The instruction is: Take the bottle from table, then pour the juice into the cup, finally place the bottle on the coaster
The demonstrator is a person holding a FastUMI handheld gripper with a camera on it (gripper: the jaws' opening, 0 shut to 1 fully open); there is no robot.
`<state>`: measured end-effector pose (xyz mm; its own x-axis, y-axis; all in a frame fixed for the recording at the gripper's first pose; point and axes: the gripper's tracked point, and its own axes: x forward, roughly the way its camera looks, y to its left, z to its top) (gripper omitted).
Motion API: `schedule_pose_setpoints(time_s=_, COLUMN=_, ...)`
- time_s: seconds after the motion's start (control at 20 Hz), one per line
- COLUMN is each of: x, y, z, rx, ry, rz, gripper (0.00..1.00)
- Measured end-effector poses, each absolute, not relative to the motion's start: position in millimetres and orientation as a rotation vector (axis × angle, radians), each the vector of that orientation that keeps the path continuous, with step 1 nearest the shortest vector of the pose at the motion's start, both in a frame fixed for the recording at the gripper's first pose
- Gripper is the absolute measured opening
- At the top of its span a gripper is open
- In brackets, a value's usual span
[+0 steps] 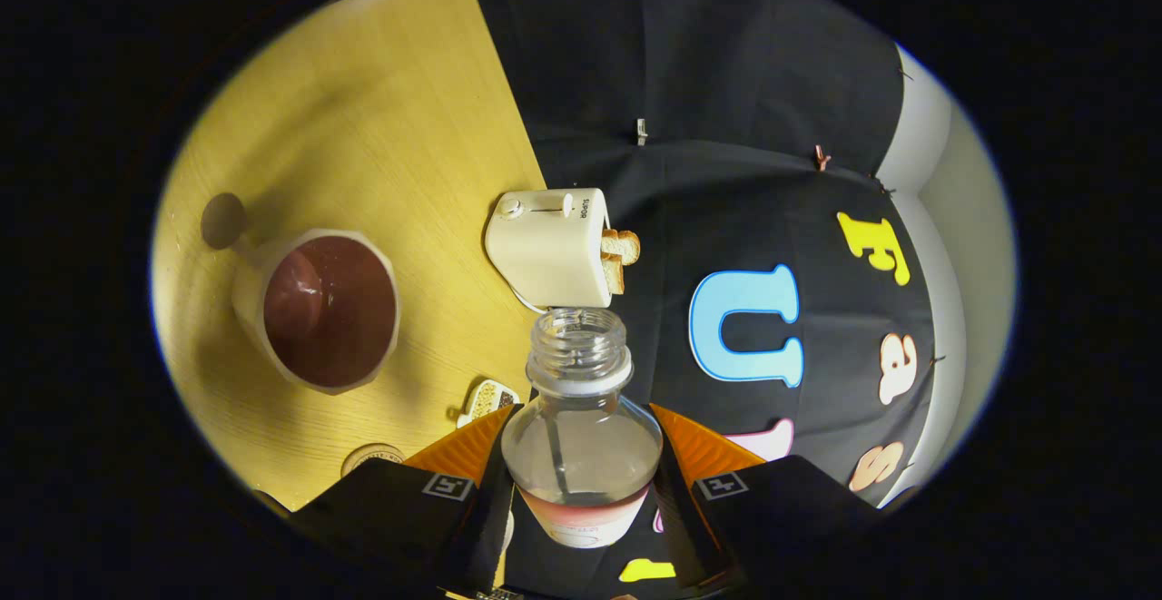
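Bottle (581, 437) clamped in jaws | cup (329, 311), toaster (551, 247) on wooden table (381, 110)

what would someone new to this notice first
First the clear bottle, clamped between the tongs with its open neck pointing ahead, a little liquid inside. Off to one side stands a white cup with a dark inside on the yellow table. Beyond the neck, a cream toaster holds toast.

Gripper camera sits close behind the jaws — rolled sideways, facing the table (363, 110) and booth wall (726, 83).
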<state>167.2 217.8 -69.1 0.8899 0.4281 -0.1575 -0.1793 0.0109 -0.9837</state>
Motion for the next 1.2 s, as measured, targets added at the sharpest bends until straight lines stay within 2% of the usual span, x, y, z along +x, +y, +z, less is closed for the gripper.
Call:
schedule_pose_setpoints(time_s=0.5, x=171, y=199, z=-65, rx=-0.909, ry=0.108, rz=0.546, gripper=0.74)
schedule_pose_setpoints(time_s=0.95, x=156, y=176, z=-72, rx=-0.494, ry=0.242, rz=0.615, gripper=0.74)
schedule_pose_setpoints(time_s=1.2, x=168, y=157, z=-93, rx=-0.218, ry=0.347, rz=0.578, gripper=0.74)
